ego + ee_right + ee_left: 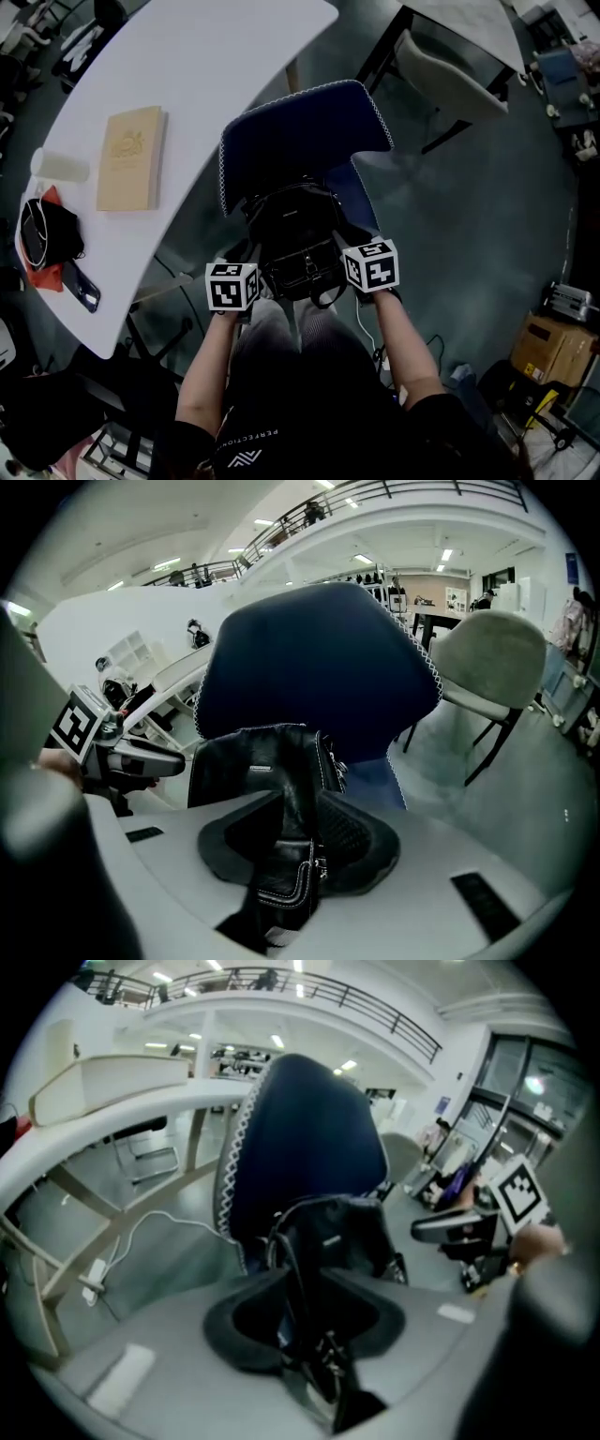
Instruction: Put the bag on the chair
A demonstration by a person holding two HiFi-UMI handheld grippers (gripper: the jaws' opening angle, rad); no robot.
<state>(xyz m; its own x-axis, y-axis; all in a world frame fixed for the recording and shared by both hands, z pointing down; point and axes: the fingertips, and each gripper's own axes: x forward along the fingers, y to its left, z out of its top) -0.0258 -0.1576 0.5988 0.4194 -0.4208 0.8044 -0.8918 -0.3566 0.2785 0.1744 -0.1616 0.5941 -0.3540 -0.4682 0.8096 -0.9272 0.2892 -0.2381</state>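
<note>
A black leather bag (pixel 295 234) stands upright at the front of a dark blue chair (pixel 300 131), against its backrest. My left gripper (pixel 253 270) is at the bag's left side and my right gripper (pixel 345 251) at its right side. In the left gripper view a thin black strap (pixel 302 1321) of the bag (pixel 342 1232) runs between the jaws, which are shut on it. The right gripper view has a stitched leather strap (pixel 289 878) pinched between the jaws, with the bag (pixel 253 761) and chair back (pixel 319 658) behind. Whether the bag's base rests on the seat is hidden.
A white curved table (pixel 187 56) lies to the left and behind the chair, with a tan book (pixel 131 157), a black pouch (pixel 47 234) and a phone (pixel 82 286) on it. A grey chair (pixel 450 75) stands at the back right. A cardboard box (pixel 553 347) sits on the floor at right.
</note>
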